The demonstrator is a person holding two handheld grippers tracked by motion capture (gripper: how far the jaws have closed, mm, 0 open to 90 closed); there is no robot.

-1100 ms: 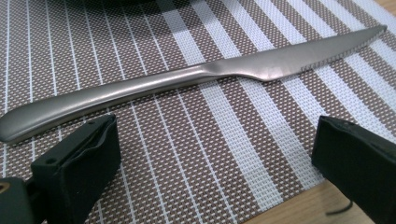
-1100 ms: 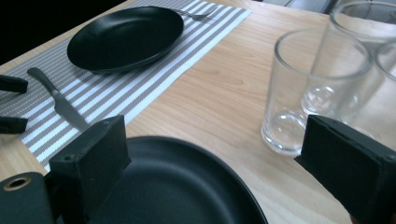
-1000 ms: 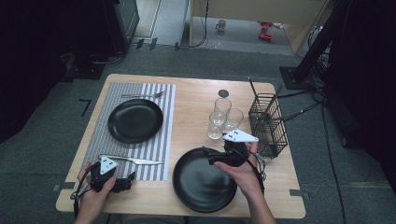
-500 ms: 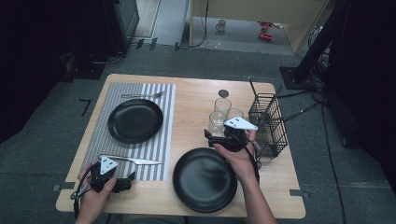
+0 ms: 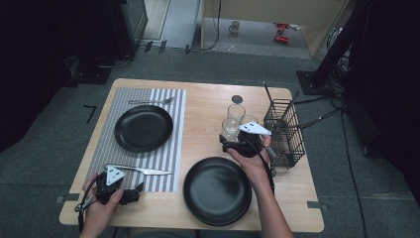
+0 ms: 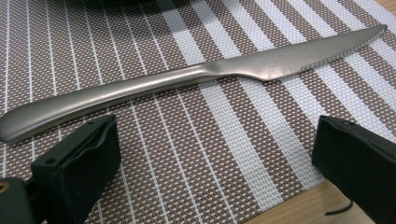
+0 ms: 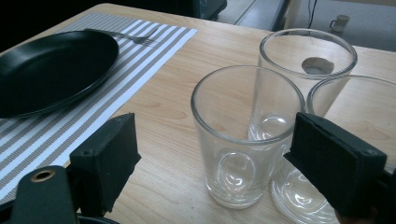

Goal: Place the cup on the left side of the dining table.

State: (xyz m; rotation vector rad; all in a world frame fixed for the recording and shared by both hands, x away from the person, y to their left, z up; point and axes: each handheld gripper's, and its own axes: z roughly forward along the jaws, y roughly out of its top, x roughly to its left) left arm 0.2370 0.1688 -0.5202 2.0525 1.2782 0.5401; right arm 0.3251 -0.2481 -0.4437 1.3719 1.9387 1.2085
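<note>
Three clear glasses stand together right of the table's middle; the nearest glass (image 5: pixel 230 130) (image 7: pixel 243 140) is upright and empty. My right gripper (image 5: pixel 227 143) (image 7: pixel 217 144) is open around it. The left jaw stands apart from the glass and the right jaw sits in the gap beside the neighbouring glass (image 7: pixel 355 107). Its jaws have just been closing a little, without pressing on the glass. My left gripper (image 5: pixel 130 196) (image 6: pixel 210 158) rests open low over the striped placemat (image 6: pixel 243 140). A steel knife (image 5: pixel 141 170) (image 6: pixel 187 79) lies just beyond its jaws, untouched.
One black plate (image 5: pixel 143 128) sits on the placemat with a fork (image 5: pixel 151 101) behind it. Another black plate (image 5: pixel 217 191) lies at the front, under my right forearm. A black wire basket (image 5: pixel 285 131) stands right of the glasses. A small dark disc (image 5: pixel 237 99) lies behind them.
My right gripper moved from above the front plate's rim away from the person, up to the glasses. The left gripper and the knife have stayed put.
</note>
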